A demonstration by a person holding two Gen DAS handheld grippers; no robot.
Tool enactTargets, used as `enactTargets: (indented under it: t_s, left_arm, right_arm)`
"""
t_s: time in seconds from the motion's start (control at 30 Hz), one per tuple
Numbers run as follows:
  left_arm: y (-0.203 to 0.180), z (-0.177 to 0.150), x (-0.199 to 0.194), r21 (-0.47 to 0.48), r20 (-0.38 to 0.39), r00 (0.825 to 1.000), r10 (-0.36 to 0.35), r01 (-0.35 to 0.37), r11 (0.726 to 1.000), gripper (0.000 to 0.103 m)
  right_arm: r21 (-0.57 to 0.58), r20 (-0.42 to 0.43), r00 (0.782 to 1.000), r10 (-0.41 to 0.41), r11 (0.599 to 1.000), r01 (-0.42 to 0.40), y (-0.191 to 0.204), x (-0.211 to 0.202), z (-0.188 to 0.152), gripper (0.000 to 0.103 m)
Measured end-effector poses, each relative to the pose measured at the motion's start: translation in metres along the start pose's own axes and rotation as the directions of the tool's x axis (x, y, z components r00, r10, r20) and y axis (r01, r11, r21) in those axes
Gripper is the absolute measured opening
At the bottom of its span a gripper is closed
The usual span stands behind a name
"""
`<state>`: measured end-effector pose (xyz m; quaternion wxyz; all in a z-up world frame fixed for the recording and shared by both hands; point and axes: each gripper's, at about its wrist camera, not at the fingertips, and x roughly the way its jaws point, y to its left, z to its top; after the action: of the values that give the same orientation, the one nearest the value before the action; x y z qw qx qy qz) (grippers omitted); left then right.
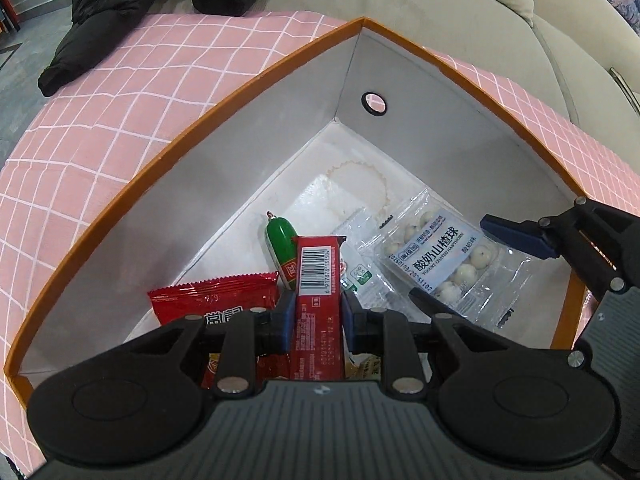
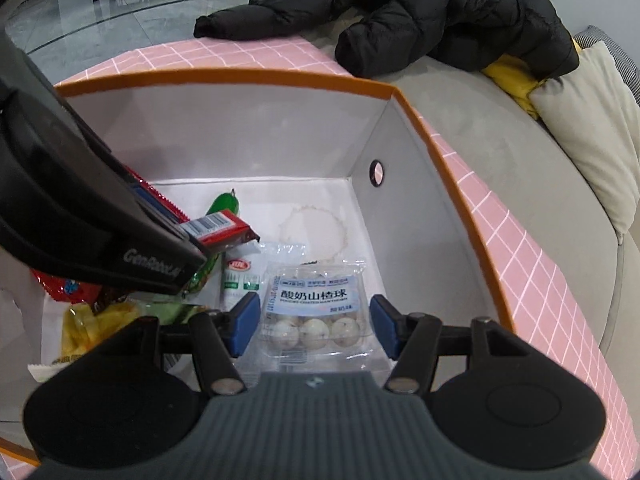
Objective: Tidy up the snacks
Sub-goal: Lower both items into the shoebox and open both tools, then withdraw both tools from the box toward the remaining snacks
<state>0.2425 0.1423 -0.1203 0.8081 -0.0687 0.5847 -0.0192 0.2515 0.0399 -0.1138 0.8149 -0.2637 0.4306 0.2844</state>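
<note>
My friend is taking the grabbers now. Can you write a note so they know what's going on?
Left gripper: shut on the red bar, held over the orange box.
Right gripper: jaws either side of the hawthorn ball pack; pads look clear of it, pack on the box floor.
Done: green sausage, red packet and clear sachet lie in the box.
Left: release the bar; clear the right gripper.

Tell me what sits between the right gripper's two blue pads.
The clear pack of yogurt-coated hawthorn balls lies between the right gripper pads, on the orange box floor; the right wrist view shows it best.
</note>
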Motion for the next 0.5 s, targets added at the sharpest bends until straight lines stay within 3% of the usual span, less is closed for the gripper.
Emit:
enactTargets:
  t_s: [0.17,0.37,0.5]
  left_arm:
    - [0.001,0.0,-0.001,-0.005,-0.004,1.0,0.011,-0.011,1.0,0.029]
    - [0.001,-0.003,-0.02,-0.013,0.041,0.999,0.005,-0.004,1.0,0.053]
    - [0.0,-0.007,-0.042,-0.018,0.105,0.994,0.008,-0.006,1.0,0.059]
  right_arm:
    - [-0.013,-0.006,1.0,0.012,1.0,-0.012,0.0,-0.004,0.0,0.059]
    - [0.02,0.013,1.0,-0.005,1.0,0.005,-0.007,-0.019,0.003,0.068]
    - [0.05,0.044,0.999,-0.022,0.999,0.02,-0.011,-0.038,0.004,0.072]
